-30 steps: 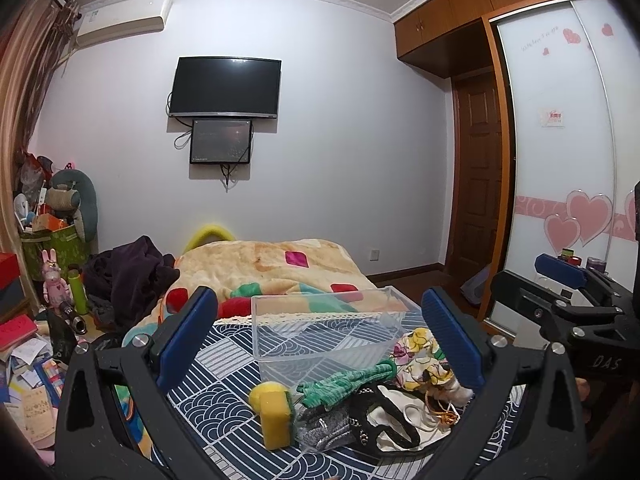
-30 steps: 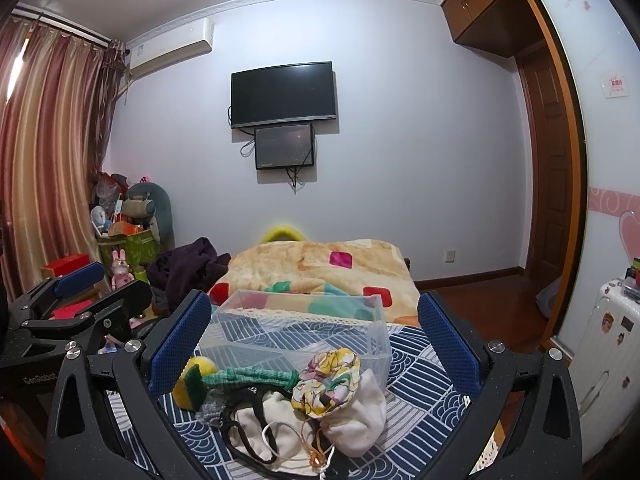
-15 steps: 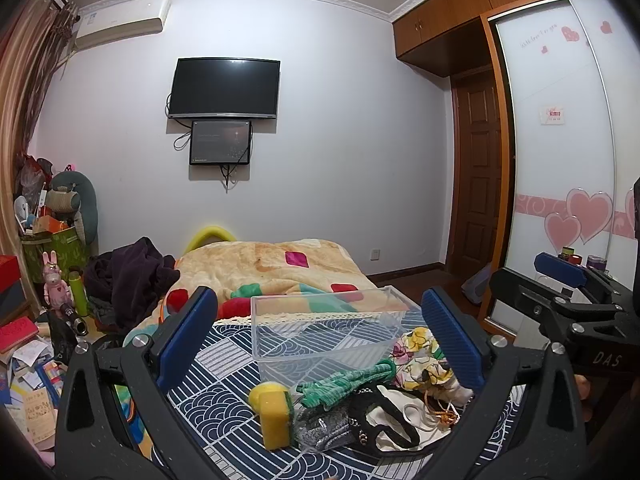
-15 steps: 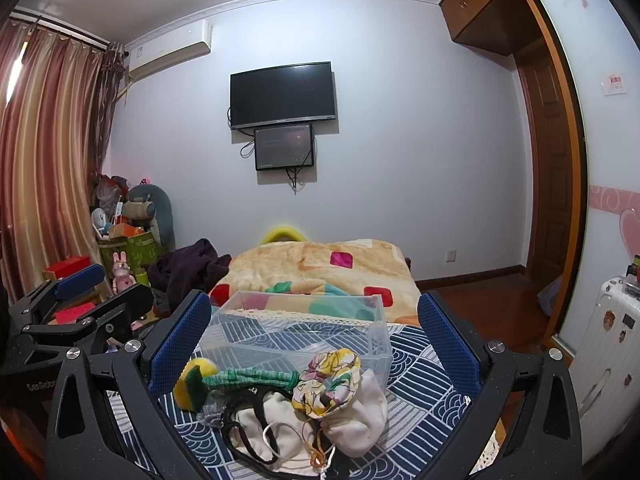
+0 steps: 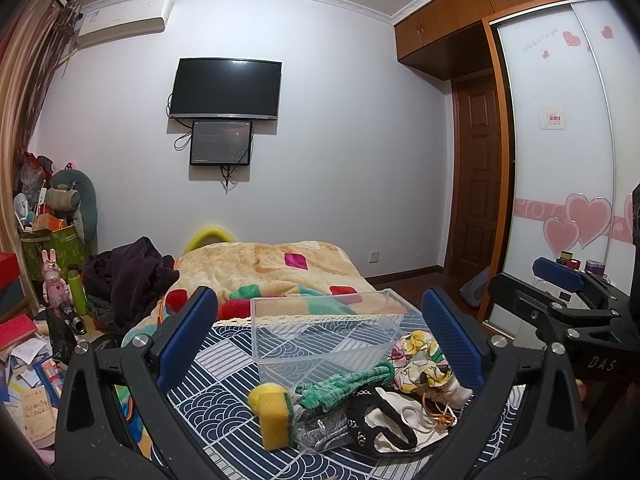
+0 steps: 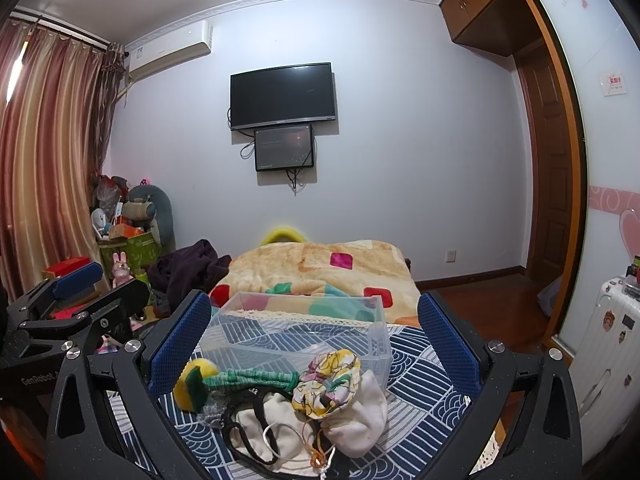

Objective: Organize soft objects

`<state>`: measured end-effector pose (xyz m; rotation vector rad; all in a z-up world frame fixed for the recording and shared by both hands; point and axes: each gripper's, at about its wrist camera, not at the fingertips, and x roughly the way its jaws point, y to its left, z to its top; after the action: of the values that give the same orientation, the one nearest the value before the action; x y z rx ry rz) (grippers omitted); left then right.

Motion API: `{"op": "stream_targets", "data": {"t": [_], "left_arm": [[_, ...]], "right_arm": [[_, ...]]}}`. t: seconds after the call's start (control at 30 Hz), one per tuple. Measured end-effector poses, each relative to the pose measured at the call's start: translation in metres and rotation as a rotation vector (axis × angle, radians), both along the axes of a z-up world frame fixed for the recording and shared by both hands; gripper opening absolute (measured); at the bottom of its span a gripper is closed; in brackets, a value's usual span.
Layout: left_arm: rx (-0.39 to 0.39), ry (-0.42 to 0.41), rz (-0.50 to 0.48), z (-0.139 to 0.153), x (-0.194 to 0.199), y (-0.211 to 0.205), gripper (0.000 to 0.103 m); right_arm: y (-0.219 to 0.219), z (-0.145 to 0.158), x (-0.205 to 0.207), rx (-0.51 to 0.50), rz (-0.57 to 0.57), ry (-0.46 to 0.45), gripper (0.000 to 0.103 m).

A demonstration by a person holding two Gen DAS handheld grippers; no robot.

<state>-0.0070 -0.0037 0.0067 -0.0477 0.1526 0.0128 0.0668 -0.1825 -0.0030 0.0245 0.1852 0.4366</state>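
A heap of soft things lies on the blue-and-white patterned cloth [image 5: 224,364]: a yellow sponge [image 5: 273,412] [image 6: 191,383], a green knitted band [image 5: 344,383] [image 6: 248,381], a floral scrunchie [image 5: 420,360] [image 6: 326,382], a white pouch [image 6: 356,420], a black band [image 5: 380,420] [image 6: 244,428] and a grey glittery piece [image 5: 320,430]. An empty clear plastic bin [image 5: 324,332] [image 6: 296,332] stands just behind the heap. My left gripper [image 5: 320,340] and right gripper [image 6: 314,344] are both open and empty, held above the heap.
A bed with an orange blanket [image 5: 272,268] lies beyond the bin. Dark clothes [image 5: 128,276] and clutter [image 5: 52,248] fill the left side. A wardrobe [image 5: 560,184] and a white suitcase [image 6: 608,352] stand at the right.
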Motion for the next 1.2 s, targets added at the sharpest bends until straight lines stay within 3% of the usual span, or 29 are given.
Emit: {"op": "stream_targets", "data": {"t": [0.6,0.8,1.07,1.13,1.2], "left_arm": [[-0.023,0.016,-0.005,0.001,0.002,0.005,0.103],[-0.044,0.107,-0.003,-0.016,0.022,0.015,0.103],[-0.077,0.247,0.008,-0.060,0.043,0.035,0.102],[-0.065,0.275,0.012,-0.069,0.047,0.037,0.090],[-0.064,0.300,0.008,-0.076,0.049,0.039,0.086]], "right_arm": [[0.000,0.000,0.000,0.000,-0.005,-0.005,0.103],[0.003,-0.005,0.007,-0.026,-0.006,0.009,0.103],[0.011,-0.033,0.027,-0.100,-0.026,0.062,0.101],[0.012,-0.039,0.033,-0.100,-0.009,0.092,0.097],[0.014,-0.046,0.041,-0.112,0.003,0.132,0.089]]}}
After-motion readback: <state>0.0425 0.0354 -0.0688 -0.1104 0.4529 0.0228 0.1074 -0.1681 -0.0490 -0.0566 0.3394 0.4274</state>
